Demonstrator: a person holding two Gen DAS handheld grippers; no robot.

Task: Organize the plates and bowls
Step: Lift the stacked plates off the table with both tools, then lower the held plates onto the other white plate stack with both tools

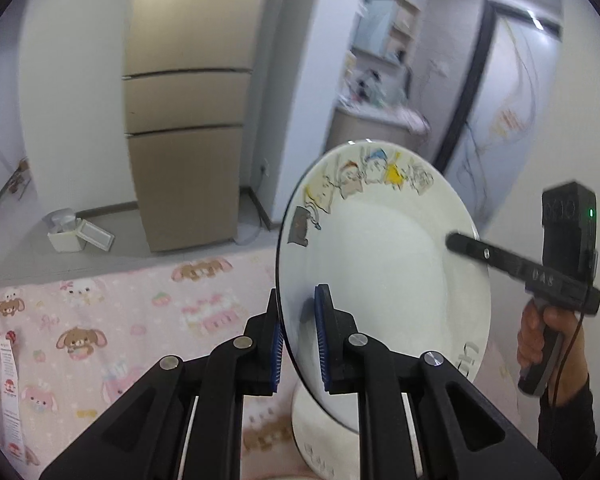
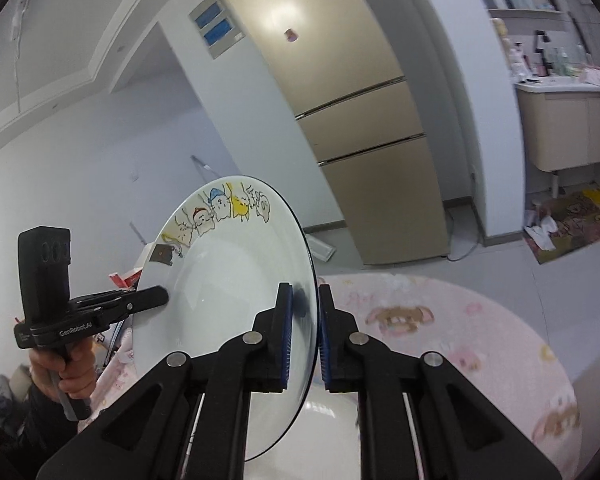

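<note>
1. Plate point(image 1: 384, 264) is up in the air, white with a row of cartoon animals drawn along its rim, tipped steeply on edge above the bench point(image 1: 100, 320) with its pink cartoon cloth.
2. Left claw point(image 1: 298, 340) is clenched on the near rim, blue pads pressing one on each face of the plate.
3. Right claw point(image 2: 304, 340) is clenched on the opposite rim in the same way; in the left wrist view its finger lies across the plate's far edge, with the person's hand point(image 1: 540, 340) wrapped round the handle below.
4. So it is a two-claw carry: both hold one plate between them, clear of the cloth.
5. Under the plate, low in the left wrist view, a second white dish point(image 1: 320, 432) sits on the cloth, printed marks on its side. Bowl or plate, I cannot tell; only part of it shows.
6. Step in hand, as I read it: the lift and carry, with no stacking spot reached yet.
7. Next move calls for levelling the plate, since it hangs nearly vertical, and for both claws travelling together so neither twists the rim out of the other's pads.
8. Risk, in my judgement: glazed china between narrow pads could slip if one claw leads.
9. Fridge point(image 1: 184, 120) stands well behind, across the floor.
</note>
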